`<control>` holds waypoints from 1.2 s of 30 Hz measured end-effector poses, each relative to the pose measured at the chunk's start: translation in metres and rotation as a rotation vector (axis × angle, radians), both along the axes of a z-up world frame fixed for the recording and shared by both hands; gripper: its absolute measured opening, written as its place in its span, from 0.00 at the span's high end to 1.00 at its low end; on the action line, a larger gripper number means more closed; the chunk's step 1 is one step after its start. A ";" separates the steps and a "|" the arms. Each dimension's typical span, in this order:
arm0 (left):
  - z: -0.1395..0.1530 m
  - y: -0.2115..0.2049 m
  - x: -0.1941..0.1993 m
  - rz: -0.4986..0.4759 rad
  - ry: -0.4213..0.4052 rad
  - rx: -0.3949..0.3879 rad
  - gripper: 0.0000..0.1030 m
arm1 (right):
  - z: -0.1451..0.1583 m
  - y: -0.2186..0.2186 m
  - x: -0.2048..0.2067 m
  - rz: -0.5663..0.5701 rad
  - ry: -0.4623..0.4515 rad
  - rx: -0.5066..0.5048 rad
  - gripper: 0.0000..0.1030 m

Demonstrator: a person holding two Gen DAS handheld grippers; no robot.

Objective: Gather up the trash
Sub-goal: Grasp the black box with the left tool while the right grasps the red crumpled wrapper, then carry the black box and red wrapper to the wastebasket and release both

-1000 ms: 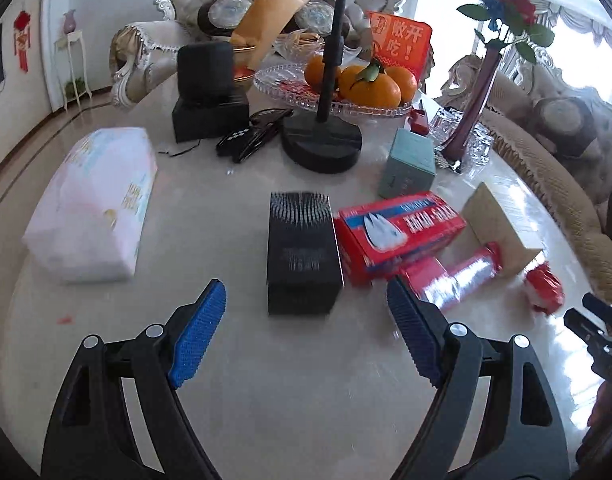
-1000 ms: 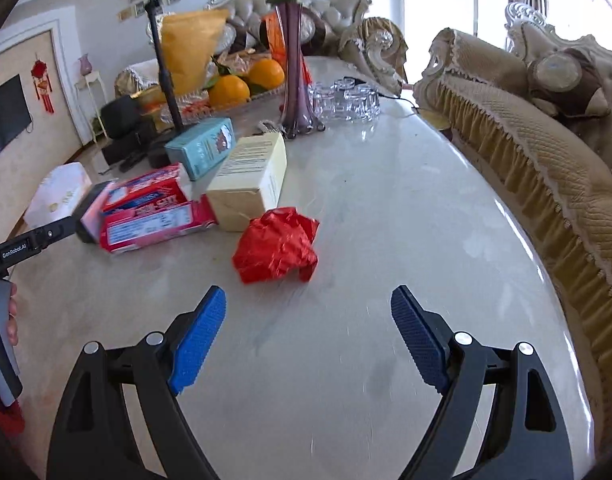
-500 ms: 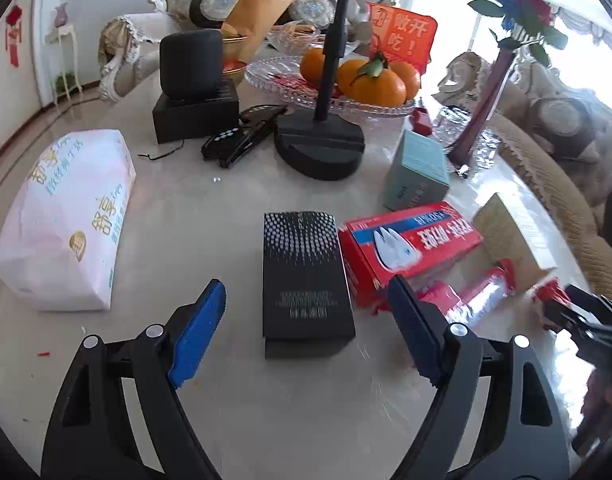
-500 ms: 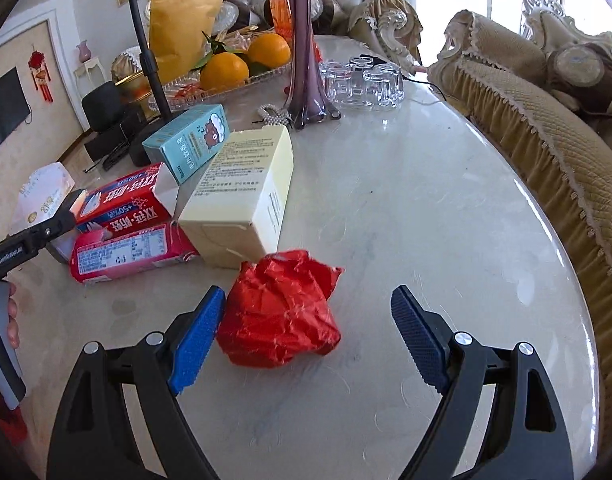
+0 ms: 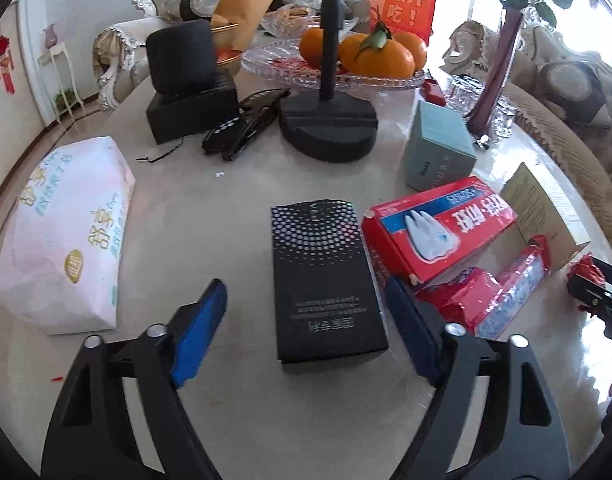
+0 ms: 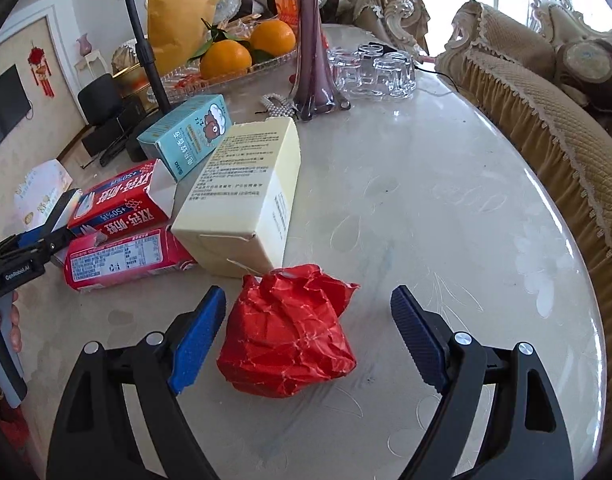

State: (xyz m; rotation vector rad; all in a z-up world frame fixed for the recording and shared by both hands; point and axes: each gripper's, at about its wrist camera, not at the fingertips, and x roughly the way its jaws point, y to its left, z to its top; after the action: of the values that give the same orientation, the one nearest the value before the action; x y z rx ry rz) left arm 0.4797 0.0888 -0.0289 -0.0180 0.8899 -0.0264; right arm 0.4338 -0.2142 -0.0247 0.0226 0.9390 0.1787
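While our left gripper (image 5: 306, 320) was closing around the black box (image 5: 325, 280), pads not yet touching it, the red glove carton (image 5: 437, 224) crowded its right finger; the tissue pack (image 5: 62, 236) lay left.

From the right wrist, our right gripper (image 6: 307, 336) stood wide, straddling the crumpled red wrapper (image 6: 290, 340), untouched, just before the cream box (image 6: 246, 200). Both grippers had advanced since earlier.

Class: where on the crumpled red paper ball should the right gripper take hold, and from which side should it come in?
Grip the crumpled red paper ball across its bulging middle, coming down from above. The right gripper already straddles it with fingers open; the ball's soft, roundish shape should compress under a squeeze.
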 end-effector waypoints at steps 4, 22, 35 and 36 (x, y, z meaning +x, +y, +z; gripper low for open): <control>-0.002 0.002 -0.001 0.008 0.020 0.007 0.61 | -0.001 0.001 0.001 -0.007 0.002 -0.017 0.37; 0.045 -0.005 -0.134 -0.025 -0.082 -0.074 0.61 | 0.025 0.012 -0.097 0.055 -0.107 0.073 0.63; 0.073 -0.055 -0.383 -0.271 -0.191 -0.078 0.61 | 0.075 0.012 -0.323 0.246 -0.212 0.128 0.63; 0.069 -0.060 -0.408 -0.296 -0.189 -0.072 0.61 | 0.074 0.011 -0.339 0.258 -0.203 0.135 0.63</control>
State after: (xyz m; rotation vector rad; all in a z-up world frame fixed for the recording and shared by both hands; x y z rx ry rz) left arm 0.0716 0.0283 0.0404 0.0490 0.6960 -0.3313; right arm 0.0947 -0.2028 0.0489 0.0075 0.7233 0.4752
